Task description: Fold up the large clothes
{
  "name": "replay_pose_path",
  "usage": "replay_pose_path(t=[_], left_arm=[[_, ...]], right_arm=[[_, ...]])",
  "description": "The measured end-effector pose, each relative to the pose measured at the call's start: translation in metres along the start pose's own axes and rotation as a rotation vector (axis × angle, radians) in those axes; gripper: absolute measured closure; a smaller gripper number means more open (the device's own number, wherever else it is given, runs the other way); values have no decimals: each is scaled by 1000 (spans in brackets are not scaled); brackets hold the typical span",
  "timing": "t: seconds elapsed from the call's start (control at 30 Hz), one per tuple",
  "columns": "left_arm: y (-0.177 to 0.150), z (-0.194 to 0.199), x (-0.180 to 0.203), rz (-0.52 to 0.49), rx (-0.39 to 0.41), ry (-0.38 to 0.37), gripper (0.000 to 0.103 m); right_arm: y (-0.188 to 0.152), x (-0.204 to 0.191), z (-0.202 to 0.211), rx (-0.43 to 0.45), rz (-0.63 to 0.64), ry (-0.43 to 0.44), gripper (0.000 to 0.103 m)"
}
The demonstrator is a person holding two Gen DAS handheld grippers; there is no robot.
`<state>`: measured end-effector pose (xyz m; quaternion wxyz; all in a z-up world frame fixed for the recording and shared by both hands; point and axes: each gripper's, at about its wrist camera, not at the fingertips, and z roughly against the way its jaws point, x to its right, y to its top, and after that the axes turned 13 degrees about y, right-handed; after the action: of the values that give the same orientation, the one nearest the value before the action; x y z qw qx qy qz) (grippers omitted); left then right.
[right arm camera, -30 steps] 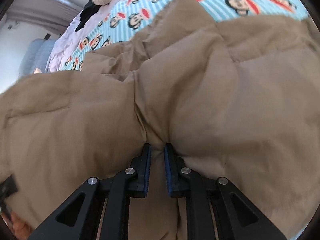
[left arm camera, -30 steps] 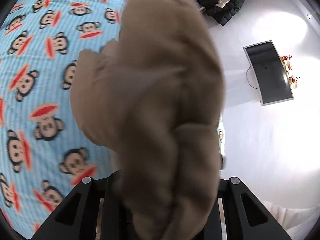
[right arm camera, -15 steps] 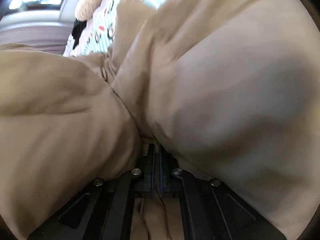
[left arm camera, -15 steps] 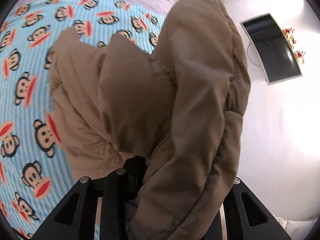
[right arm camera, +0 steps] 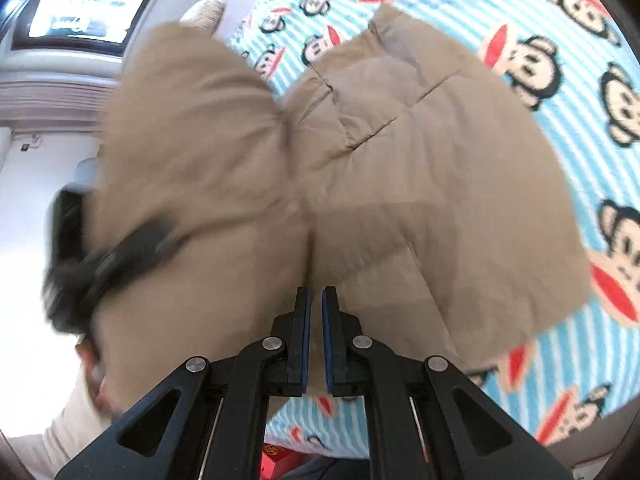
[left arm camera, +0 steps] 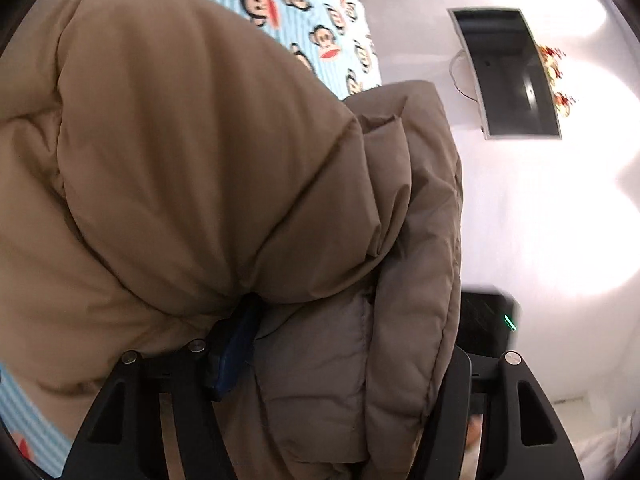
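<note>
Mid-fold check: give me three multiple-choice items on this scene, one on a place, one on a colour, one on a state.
1. The puffer jacket rests on: A the monkey-print blanket; B a bare floor; C a chair.
2. The jacket's colour: A black; B tan; C red.
3. The left gripper has its jaws: A shut and empty; B spread, with jacket between them; C out of view.
Answers: 1 A, the blanket shows around the jacket's far and right edges. 2 B, it is tan in both views. 3 B, the jaws have just been opening, with fabric between them.
</note>
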<state>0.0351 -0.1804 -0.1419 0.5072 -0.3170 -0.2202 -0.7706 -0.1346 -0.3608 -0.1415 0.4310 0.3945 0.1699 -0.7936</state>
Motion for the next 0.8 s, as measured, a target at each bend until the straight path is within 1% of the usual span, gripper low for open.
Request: replay_pose_path(t=[0.03, 0.07, 0.1, 0.13, 0.17, 0.23, 0.3, 0.33, 0.37, 0.47, 0.53, 0.57, 0.6, 0.63, 0.67, 0.7, 0.73, 0.8], left_arm=[[3, -3, 2, 4, 5, 9, 40], [4, -4, 4, 5, 7, 17, 40], [5, -6, 10, 1, 8, 32, 40], [7, -8, 14, -8, 10, 48, 40], [7, -6, 18, -14, 10, 58, 40], [10, -8, 25, -28, 8, 84, 40], [14, -5, 30, -36, 10, 106, 40], [15, -2, 35, -46, 15, 118, 40], [15, 3, 42, -70, 26, 137, 40], [17, 14, 60, -141, 65, 185, 40], [15, 28, 69, -177, 109, 204, 40], [14, 38, 73, -194, 142, 214, 40], [11, 53, 75, -209, 190, 225, 40], [7, 63, 72, -213, 224, 238, 40], [2, 78, 69, -212, 280, 276, 40], [0, 88, 60, -205, 311, 301, 40], [-3, 100, 48, -180, 352, 340, 40], [-5, 111, 23, -104, 387, 394, 40]], right_arm=[[-1, -9, 2, 11, 15, -7, 89], [-6, -14, 10, 26, 33, -13, 69], [-12, -20, 18, 43, 53, -13, 36], [-20, -31, 30, 74, 92, -5, 22], [-26, -40, 37, 96, 128, 4, 14], [-36, -60, 41, 88, 206, 10, 14], [-43, -74, 36, 74, 253, -4, 14], [-51, -70, 42, 68, 266, -7, 14], [-51, -74, 35, 58, 290, -20, 14], [-55, -75, 20, 44, 348, -128, 14], [-49, -79, 3, 58, 402, -264, 16], [-48, -82, 0, 67, 432, -305, 29], [-48, -82, -2, 75, 454, -334, 66], [-47, -81, -4, 78, 459, -362, 82], [-46, -77, -2, 84, 439, -361, 85], [-44, -69, 4, 100, 403, -343, 87], [-43, -65, 7, 107, 377, -342, 87], [-40, -41, 17, 120, 276, -334, 87]])
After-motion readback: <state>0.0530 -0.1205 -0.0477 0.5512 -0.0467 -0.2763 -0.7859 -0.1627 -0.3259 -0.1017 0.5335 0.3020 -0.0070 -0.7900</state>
